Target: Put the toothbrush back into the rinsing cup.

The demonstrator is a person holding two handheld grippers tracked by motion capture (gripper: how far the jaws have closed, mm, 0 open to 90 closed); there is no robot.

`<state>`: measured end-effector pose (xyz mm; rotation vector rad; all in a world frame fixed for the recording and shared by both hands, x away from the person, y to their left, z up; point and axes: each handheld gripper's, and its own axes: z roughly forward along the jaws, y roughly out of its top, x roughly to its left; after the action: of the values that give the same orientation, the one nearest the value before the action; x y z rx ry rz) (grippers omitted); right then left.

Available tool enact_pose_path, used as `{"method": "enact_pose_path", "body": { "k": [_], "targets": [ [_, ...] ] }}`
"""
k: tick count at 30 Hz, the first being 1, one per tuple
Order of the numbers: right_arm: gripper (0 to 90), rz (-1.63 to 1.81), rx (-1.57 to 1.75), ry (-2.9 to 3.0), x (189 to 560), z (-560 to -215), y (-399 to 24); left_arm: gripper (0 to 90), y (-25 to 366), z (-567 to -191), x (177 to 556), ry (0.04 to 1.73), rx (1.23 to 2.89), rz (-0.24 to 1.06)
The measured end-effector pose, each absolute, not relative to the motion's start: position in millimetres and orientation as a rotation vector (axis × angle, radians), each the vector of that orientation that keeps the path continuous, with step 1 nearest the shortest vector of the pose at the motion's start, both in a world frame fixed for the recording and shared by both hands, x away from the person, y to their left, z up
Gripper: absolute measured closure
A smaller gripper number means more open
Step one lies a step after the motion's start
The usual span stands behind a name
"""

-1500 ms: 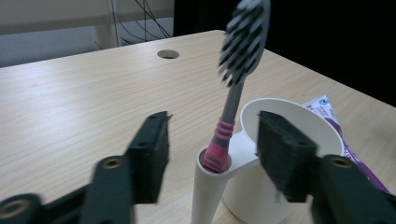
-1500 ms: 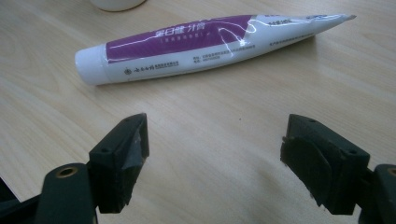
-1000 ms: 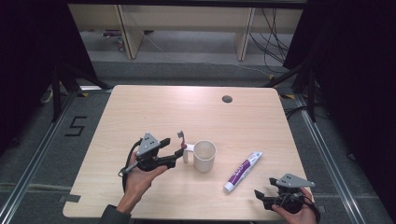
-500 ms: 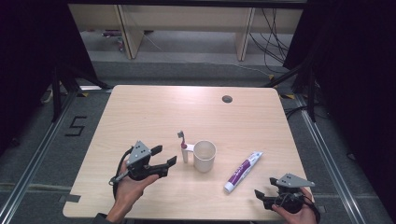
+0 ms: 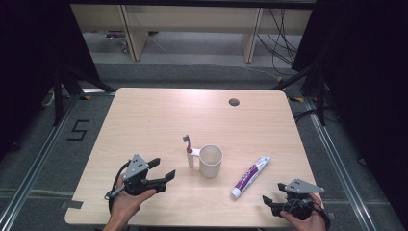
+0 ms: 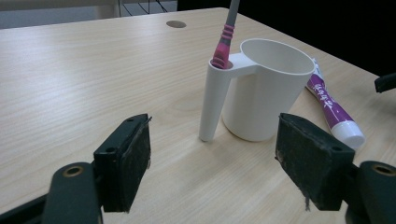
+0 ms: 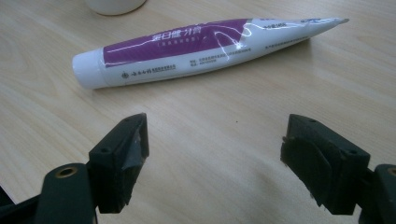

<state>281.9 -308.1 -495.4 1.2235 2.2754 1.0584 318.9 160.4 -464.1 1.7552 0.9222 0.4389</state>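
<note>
Left gripper (image 5: 162, 172) drew back from the cup (image 5: 210, 161), opening.

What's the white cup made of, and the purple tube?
The cup looks like matte white plastic: smooth, evenly coloured, with a moulded hollow handle. The toothpaste tube seems soft glossy plastic: light glints on it and its tail is crimped flat.

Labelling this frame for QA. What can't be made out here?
- Toothbrush head: cut off by the top edge in the left gripper view; too small in the high view to read bristles.
- Cup: cut by the top edge in the right gripper view; its inside bottom is hidden by its own wall in the left gripper view.
- Toothpaste tube print: small text too fine to read.
- Right gripper: partly cut off by the bottom edge in the high view.
</note>
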Motion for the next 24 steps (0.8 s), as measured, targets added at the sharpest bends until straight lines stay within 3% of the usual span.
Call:
{"method": "enact_pose_path", "body": {
  "k": [24],
  "targets": [
    [23.5,1.060,1.222,2.280,282.1,-496.0,-308.7,17.8,170.0,-482.3,289.3,0.932,1.809,0.415]
  ]
}}
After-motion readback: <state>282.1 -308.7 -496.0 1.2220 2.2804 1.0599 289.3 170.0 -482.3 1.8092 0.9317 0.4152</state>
